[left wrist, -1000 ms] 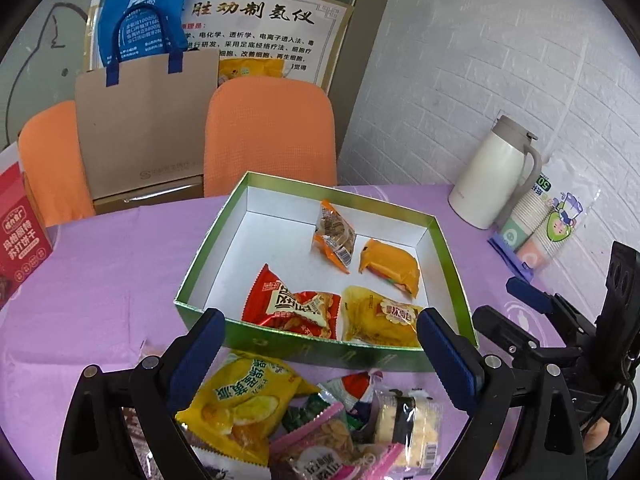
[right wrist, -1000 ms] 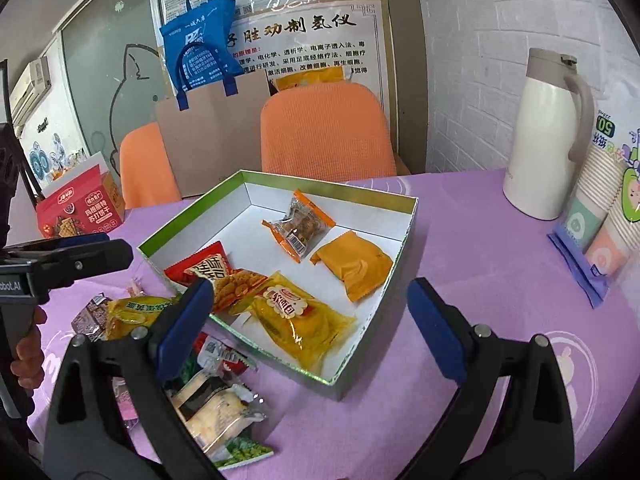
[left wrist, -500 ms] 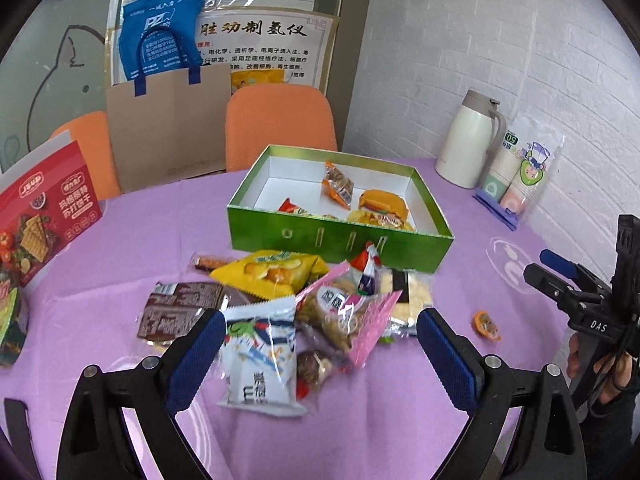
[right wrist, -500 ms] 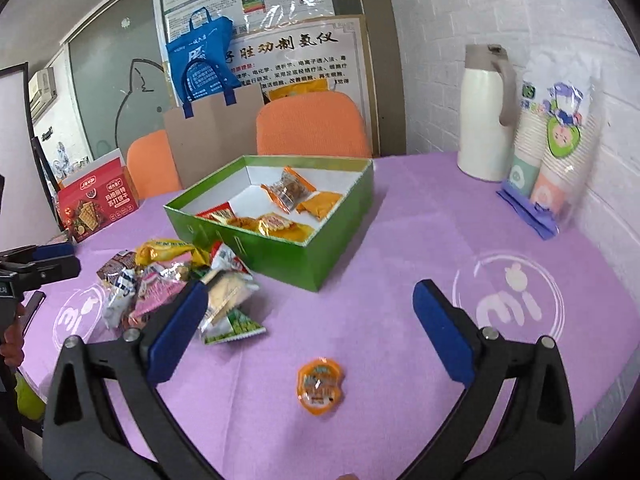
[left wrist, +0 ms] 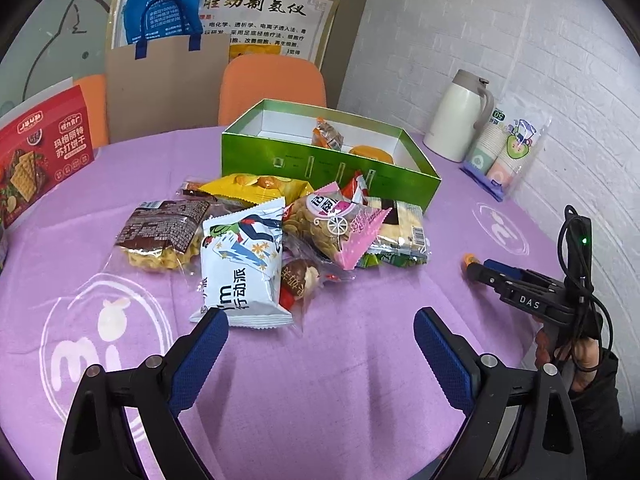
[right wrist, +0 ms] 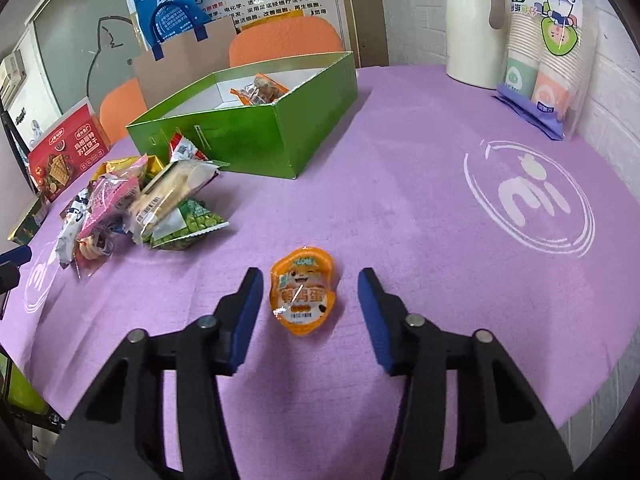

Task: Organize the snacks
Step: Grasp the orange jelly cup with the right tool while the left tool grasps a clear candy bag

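A green box (left wrist: 328,168) (right wrist: 244,136) with white lining stands on the purple table and holds a few snack packets. In front of it lies a pile of snack packets (left wrist: 272,232) (right wrist: 136,204), with a white and blue packet (left wrist: 242,268) nearest my left gripper (left wrist: 320,332). That gripper is open, with nothing between its fingers, just short of the pile. A small orange snack cup (right wrist: 304,290) lies flat between the fingers of my open right gripper (right wrist: 308,284), which does not touch it. In the left wrist view the cup (left wrist: 467,259) peeks out beyond the right gripper's tips.
A white thermos jug (left wrist: 460,116) (right wrist: 476,20) and a sleeve of paper cups (left wrist: 508,152) (right wrist: 544,48) stand at the back right by the brick wall. A red cracker box (left wrist: 40,152) (right wrist: 68,152) sits at the left. Orange chairs (left wrist: 272,84) and a paper bag (left wrist: 160,84) are behind the table.
Both grippers have pulled back from over the green box and dropped toward the table. The right one now straddles the orange cup and has narrowed. The left one now faces the pile.
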The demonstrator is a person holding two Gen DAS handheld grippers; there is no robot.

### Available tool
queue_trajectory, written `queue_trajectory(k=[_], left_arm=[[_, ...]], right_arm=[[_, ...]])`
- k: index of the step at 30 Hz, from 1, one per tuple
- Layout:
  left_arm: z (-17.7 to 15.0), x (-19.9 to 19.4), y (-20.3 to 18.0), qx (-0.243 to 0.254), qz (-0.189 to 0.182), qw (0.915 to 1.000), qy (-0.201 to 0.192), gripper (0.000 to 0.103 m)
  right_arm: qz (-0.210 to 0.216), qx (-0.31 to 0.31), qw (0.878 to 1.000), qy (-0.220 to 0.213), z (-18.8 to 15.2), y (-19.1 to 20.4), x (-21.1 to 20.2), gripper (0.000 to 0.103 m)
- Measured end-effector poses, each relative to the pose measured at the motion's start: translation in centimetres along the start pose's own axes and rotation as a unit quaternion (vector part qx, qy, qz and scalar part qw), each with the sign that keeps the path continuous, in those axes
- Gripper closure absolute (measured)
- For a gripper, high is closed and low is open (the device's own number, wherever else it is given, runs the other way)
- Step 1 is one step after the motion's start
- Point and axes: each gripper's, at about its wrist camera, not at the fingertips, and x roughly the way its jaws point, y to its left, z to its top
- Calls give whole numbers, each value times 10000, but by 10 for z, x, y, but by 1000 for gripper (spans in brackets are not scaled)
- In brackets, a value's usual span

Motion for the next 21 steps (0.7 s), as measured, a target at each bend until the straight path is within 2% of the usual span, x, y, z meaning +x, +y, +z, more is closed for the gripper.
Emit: queue_trajectory(k=[1, 2, 4, 10, 14, 18, 21], left_arm=[[2, 2, 0, 4, -41, 10000, 11, 20], [4, 5, -1, 24, -116, 9999, 52, 27], [8, 13, -5, 112, -199, 9997, 109, 33], [17, 47, -18, 406, 13, 9988, 285, 34], [17, 71, -7, 313, 209, 9981, 497, 34], [15, 75, 6, 33, -5, 9988, 489, 34], [14, 74, 2, 157, 24, 9985, 524, 36]], right_arm=[[-52, -44, 10000, -43, 0, 1, 0, 61], [-77, -79, 9999, -25, -1, 2, 0, 69], [-23, -115, 9999, -4, -1, 3, -1, 69], [273, -211, 9994, 24, -4, 14, -5, 69], [341, -229, 9992, -1, -2, 18, -7, 69], [390, -200, 9990, 22, -1, 18, -4, 69], [412, -209, 9989, 73, -1, 20, -1, 69]])
